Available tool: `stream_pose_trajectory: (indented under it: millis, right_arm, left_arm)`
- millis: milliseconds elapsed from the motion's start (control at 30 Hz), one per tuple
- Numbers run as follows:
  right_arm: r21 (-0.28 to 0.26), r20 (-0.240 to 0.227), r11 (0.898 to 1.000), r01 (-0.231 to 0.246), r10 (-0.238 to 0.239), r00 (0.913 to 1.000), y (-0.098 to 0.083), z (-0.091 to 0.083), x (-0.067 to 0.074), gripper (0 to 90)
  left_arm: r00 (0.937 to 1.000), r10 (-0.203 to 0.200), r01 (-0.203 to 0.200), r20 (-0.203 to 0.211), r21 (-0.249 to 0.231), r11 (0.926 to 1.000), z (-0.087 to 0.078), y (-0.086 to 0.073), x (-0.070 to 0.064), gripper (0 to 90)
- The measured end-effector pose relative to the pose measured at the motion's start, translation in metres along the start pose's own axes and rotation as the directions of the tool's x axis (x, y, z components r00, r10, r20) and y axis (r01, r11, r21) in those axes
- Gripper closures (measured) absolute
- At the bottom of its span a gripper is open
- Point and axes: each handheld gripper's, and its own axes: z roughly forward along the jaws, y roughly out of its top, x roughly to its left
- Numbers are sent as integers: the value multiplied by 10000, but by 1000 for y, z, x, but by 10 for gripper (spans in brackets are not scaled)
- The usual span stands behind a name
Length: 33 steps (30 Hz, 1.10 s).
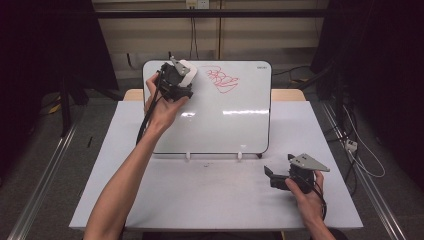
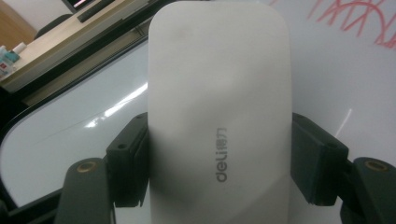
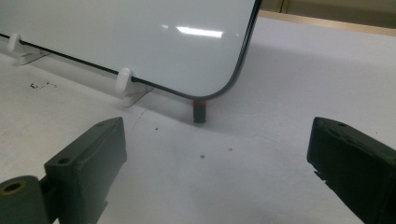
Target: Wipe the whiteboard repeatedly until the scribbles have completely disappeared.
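Eraser (image 2: 219, 112) clamped in left tongs (image 1: 181, 79) at whiteboard's (image 1: 225, 125) far-left corner, red scribble (image 1: 222, 79) just right still unwiped, likely next; right tongs (image 1: 280, 177) open, idle on bench (image 1: 200, 200).

both forearms are showing bare, with no sleeves. the left gripper (image 1: 176, 80) is showing a black body, a grey three-cornered plate and a black trailing cable. the right gripper (image 1: 274, 176) is looking alike. blocky black jaws are carrying brass-coloured pivot screws.
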Motion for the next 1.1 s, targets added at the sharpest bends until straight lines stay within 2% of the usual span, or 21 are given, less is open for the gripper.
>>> stream_pose_trajectory:
  millis: [133, 233, 300, 500, 533, 600, 633, 700, 833, 933, 1033, 1100]
  right_arm:
    - [-14, 5, 10000, -26, 26, 10000, 0, -1, 0, 44]
    - [-18, -17, 10000, 0, 0, 10000, 0, -2, -1, 44]
    - [-47, -7, 10000, -19, 19, 10000, 0, -2, -1, 44]
    - [-50, 25, 10000, -4, 5, 10000, 0, -3, -1, 44]
    - [-42, 15, 10000, 3, -3, 10000, 0, -3, 0, 44]
    - [-53, -8, 10000, 3, -3, 10000, 0, -3, 0, 44]
    - [-55, -4, 10000, 5, -5, 10000, 0, -3, 0, 44]
    - [-56, -15, 10000, -7, 7, 10000, 0, -3, 0, 44]
    - [-43, -14, 10000, -16, 16, 10000, 0, -3, 0, 44]
    - [-38, -22, 10000, 8, -8, 10000, 0, -3, 1, 44]
    - [-29, -54, 10000, 48, -48, 10000, 0, -2, 1, 44]
    - [-34, -32, 10000, 59, -59, 10000, 0, -2, 1, 44]
  left_arm:
    - [9998, 124, -124, 146, 24, 9999, 3, 4, -8, 310]
    - [9987, 425, -425, 268, 12, 9991, 5, 7, -18, 310]
    - [9968, 735, -737, 300, 54, 9973, 6, 9, -26, 310]
    - [9913, 1239, -1243, 451, 70, 9922, 9, 11, -46, 309]
    - [9899, 1366, -1368, 368, 33, 9906, 9, 11, -49, 309]
    - [9872, 1503, -1508, 531, 47, 9886, 10, 11, -56, 309]
    - [9842, 1722, -1726, 414, 75, 9850, 10, 11, -60, 309]
    - [9801, 1923, -1929, 491, 74, 9812, 11, 10, -67, 309]
    - [9756, 2117, -2121, 589, -1, 9772, 11, 8, -80, 309]
    - [9698, 2335, -2338, 706, -31, 9723, 11, 6, -91, 309]
    - [9621, 2582, -2583, 879, -110, 9660, 11, 4, -104, 309]
    - [9539, 2830, -2827, 994, -175, 9590, 10, 2, -111, 309]
